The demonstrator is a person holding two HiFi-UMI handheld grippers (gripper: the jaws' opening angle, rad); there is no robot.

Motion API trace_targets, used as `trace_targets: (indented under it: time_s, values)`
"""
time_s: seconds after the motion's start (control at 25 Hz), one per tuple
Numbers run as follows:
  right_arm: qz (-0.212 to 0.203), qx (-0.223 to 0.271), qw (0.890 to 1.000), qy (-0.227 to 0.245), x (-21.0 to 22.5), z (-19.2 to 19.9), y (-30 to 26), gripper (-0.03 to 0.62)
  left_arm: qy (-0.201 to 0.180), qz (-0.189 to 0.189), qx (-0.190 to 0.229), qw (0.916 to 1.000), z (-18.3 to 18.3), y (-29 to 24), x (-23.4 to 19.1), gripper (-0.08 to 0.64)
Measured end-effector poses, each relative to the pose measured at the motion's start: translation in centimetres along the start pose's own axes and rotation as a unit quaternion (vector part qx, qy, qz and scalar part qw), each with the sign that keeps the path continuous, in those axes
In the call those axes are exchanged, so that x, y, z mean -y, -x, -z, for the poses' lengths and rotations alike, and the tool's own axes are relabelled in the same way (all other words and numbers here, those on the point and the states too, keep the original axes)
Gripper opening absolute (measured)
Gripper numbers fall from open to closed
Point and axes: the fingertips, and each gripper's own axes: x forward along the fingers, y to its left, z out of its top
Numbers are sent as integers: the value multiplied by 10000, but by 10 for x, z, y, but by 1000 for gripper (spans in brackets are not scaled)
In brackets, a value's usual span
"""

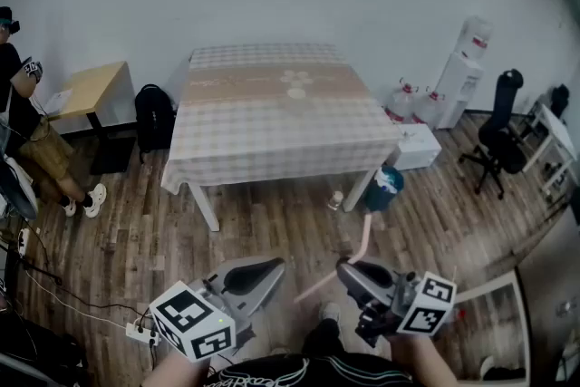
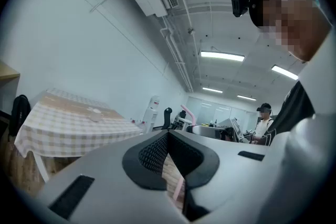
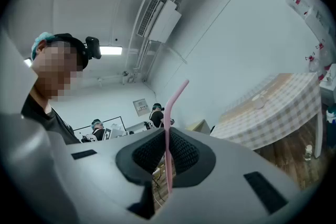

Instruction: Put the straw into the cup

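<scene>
Nearest to me are the two grippers, smooth grey moulded plastic, each carrying a white cube printed with black square markers. The left gripper has its jaws together, with nothing between them. The right gripper is clamped narrow on the straw, a thin pink tube with a bendy neck. It is pinched between ribbed black pads, the bent tip kinking off above the jaws. From above, its long part reaches out toward the left gripper and ends just beside that tip. I cannot tell whether they touch.

Brown wood-plank floor lies between the grippers and the bench. The bench stands well away on the far side, draped in a soft beige checked cloth that hangs over its white legs. A small pale thing sits on the cloth, too small for me to say if it is the cup.

By the bench's near right leg are a teal-topped object and a small bottle on the floor. A white box lies beside them. Further right are a white water dispenser and a black office chair. To the left of the bench, a black backpack stands next to a small wooden desk. Another person is at the far left edge, and a power strip lies on the near floor.
</scene>
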Motion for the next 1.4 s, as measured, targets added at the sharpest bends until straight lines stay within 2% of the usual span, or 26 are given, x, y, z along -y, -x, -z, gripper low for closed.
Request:
trace_targets:
  time_s: [0.2, 0.44, 0.76, 1.16, 1.4]
  values:
    - [-14, -7, 10000, 15, 8, -3, -1, 28, -116, 5, -68, 9999, 1, -9, -3, -3]
    - [77, -3, 9993, -360, 31, -2, 0, 28, 82, -199, -87, 9997, 6, -19, -20, -3]
    - [203, -18, 9989, -412, 78, -20, 7, 28, 232, -232, -199, 9993, 6, -60, -37, -3]
    - [290, 7, 9983, -506, 188, -64, 20, 28, 424, -497, -342, 9973, 6, -169, -83, -3]
    - [323, -165, 9990, -278, 260, -98, 29, 28, 204, -772, -410, 9960, -8, -252, -113, -3]
